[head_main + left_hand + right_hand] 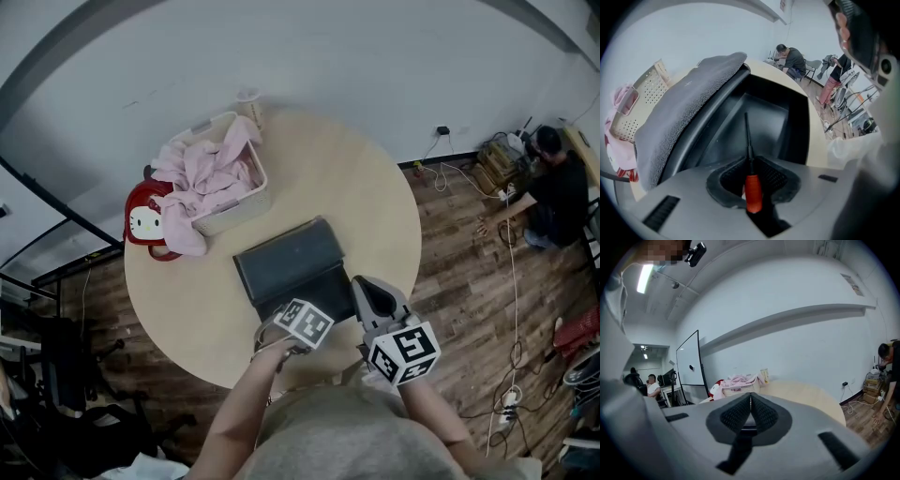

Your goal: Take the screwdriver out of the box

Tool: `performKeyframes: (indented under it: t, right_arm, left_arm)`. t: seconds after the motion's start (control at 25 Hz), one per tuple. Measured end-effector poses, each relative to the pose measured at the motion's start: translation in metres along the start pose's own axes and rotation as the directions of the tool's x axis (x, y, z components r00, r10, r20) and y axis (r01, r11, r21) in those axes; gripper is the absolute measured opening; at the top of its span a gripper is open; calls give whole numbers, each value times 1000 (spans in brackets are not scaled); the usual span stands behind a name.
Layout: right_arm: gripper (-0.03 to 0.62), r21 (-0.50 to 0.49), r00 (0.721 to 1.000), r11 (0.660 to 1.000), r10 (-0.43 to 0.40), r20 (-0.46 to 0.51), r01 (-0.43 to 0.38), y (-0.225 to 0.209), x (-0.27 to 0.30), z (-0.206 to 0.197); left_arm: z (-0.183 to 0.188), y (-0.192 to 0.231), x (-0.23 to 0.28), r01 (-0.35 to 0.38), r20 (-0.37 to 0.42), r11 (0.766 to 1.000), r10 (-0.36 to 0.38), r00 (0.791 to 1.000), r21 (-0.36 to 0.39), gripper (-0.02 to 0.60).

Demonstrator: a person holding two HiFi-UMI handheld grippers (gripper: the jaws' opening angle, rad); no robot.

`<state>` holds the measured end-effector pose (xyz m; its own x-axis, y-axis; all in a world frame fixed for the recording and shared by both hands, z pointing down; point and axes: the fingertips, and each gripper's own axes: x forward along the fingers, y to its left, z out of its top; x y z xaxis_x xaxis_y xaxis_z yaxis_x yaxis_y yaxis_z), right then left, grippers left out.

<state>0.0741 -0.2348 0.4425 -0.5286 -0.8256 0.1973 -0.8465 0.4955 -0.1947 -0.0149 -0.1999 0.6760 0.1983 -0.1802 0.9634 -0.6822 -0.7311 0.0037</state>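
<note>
A dark grey box (281, 251) lies open on the round table (375, 206), its padded lid (684, 117) tipped back. In the left gripper view, a screwdriver (753, 190) with a red handle and a thin dark shaft points into the box's black inside (764, 122). My left gripper (752, 180) points steeply down into the box and its pads (776, 178) press on the red handle. In the head view the left gripper (298, 323) is over the box's near edge. My right gripper (750, 408) is held level beside the box (375, 295), shut with nothing in it.
A white perforated basket (246, 208) full of pink cloth stands at the table's far left, with a red cartoon-cat bag (145, 220) beside it and a cup (249, 101) behind. A person (553, 187) crouches by cables on the wooden floor at right.
</note>
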Motion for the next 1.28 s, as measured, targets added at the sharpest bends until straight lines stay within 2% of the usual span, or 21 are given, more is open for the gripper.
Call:
performKeyframes:
  t: [0.2, 0.4, 0.52, 0.64, 0.8, 0.88, 1.04, 1.28]
  right_arm:
    - [2, 4, 1000, 1000, -26, 7, 26, 0, -8, -2]
    - [2, 4, 998, 999, -54, 10, 54, 4, -21, -4]
    - [2, 2, 998, 998, -62, 9, 62, 10, -28, -6]
    - [2, -3, 998, 998, -68, 14, 68, 18, -34, -7]
    - [2, -8, 998, 998, -66, 18, 66, 32, -39, -10]
    - [2, -9, 998, 998, -57, 17, 57, 41, -41, -12]
    - [2, -14, 999, 999, -32, 18, 32, 60, -43, -15]
    - [2, -22, 1000, 1000, 4, 26, -3, 85, -45, -19]
  left_arm:
    - [3, -1, -4, 10, 37, 1000, -10, 999, 10, 55]
    - [15, 3, -27, 11, 129, 1000, -8, 992, -24, 54]
    - [21, 4, -46, 17, 201, 998, -4, 980, -59, 54]
    - [26, 4, -70, 25, 293, 994, 7, 956, -107, 54]
    - [24, 5, -104, 61, 428, 978, 31, 903, -200, 54]
    - [21, 5, -123, 80, 492, 966, 53, 869, -245, 54]
    - [14, 7, -155, 107, 612, 945, 111, 783, -309, 54]
    - [-7, 9, -196, 158, 730, 912, 190, 657, -379, 52]
